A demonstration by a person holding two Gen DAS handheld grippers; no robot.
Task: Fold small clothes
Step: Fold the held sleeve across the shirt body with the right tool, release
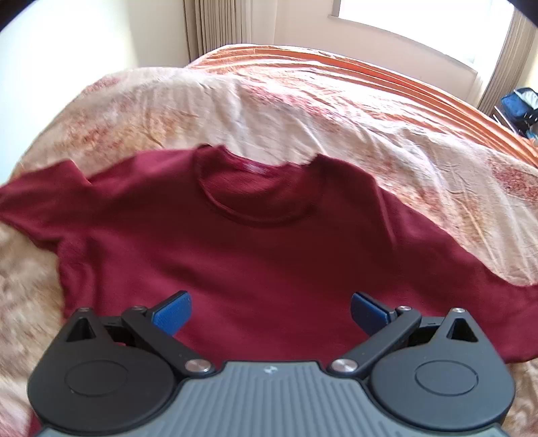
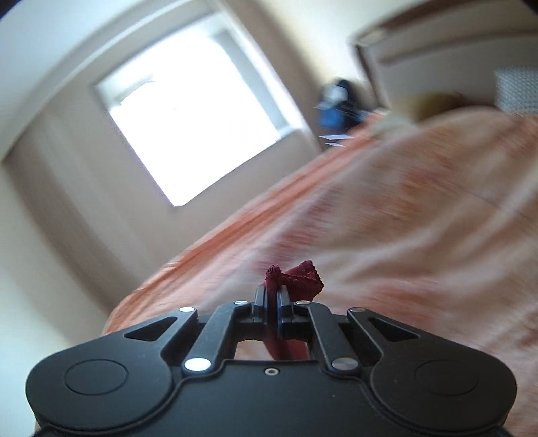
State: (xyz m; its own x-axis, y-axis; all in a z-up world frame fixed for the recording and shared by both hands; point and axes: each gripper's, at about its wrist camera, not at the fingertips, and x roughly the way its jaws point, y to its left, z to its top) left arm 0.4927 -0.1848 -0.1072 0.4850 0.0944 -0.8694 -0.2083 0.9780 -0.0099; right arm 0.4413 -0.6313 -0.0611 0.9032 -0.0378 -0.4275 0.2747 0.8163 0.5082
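Observation:
A dark red T-shirt (image 1: 235, 248) lies spread face up on the bed, collar (image 1: 255, 201) away from me, one sleeve (image 1: 40, 195) out to the left. My left gripper (image 1: 270, 314) is open, its blue pads (image 1: 173, 314) hovering just above the shirt's lower body, holding nothing. My right gripper (image 2: 271, 295) is shut on a bunched edge of the dark red shirt (image 2: 296, 277), lifted above the bed and tilted, with the view blurred. Which part of the shirt it holds cannot be told.
The bed is covered by a cream and orange patterned bedspread (image 1: 336, 111). A bright window (image 2: 188, 114) and beige curtains (image 1: 208, 27) are behind. A blue bag (image 1: 519, 104) sits beside the bed at the far right.

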